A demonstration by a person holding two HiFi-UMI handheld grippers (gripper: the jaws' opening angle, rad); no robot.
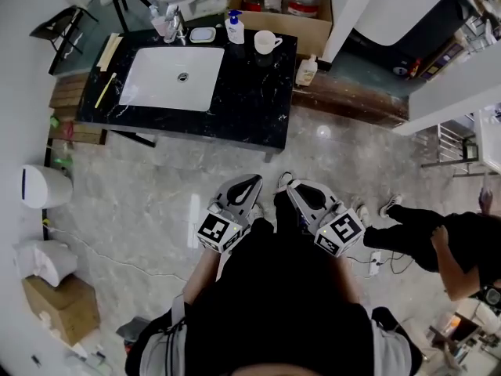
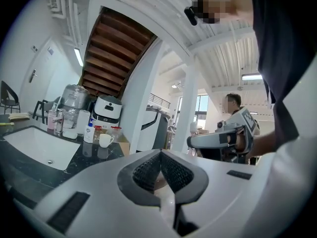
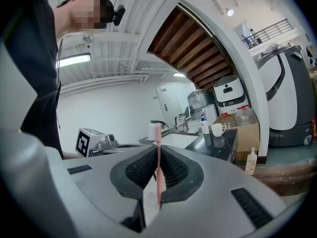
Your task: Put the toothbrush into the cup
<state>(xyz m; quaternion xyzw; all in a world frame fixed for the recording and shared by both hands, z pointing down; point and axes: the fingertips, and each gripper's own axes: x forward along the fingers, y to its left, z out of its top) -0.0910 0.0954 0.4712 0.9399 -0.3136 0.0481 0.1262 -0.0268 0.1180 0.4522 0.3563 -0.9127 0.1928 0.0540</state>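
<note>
A white cup [image 1: 266, 42] stands on the black counter [image 1: 250, 100], right of the sink and far ahead of me. It also shows small in the left gripper view as the cup [image 2: 105, 140] and in the right gripper view as the cup [image 3: 217, 129]. My right gripper [image 1: 288, 185] is held close to my body and is shut on a pink toothbrush [image 3: 158, 152], which stands upright between the jaws of the right gripper [image 3: 157, 157] with its white bristle head on top. My left gripper [image 1: 252, 180] hangs beside it; in its own view the left gripper [image 2: 161, 157] is shut with nothing in it.
The counter holds a white sink basin [image 1: 174, 77], a pump bottle [image 1: 234, 28], a soap dish [image 1: 202, 34] and a yellow stick-like item [image 1: 106, 89]. Behind it is a cardboard box [image 1: 286, 6] with water jugs. A bottle [image 1: 307, 71] stands on the floor. A person [image 1: 438, 241] sits at right.
</note>
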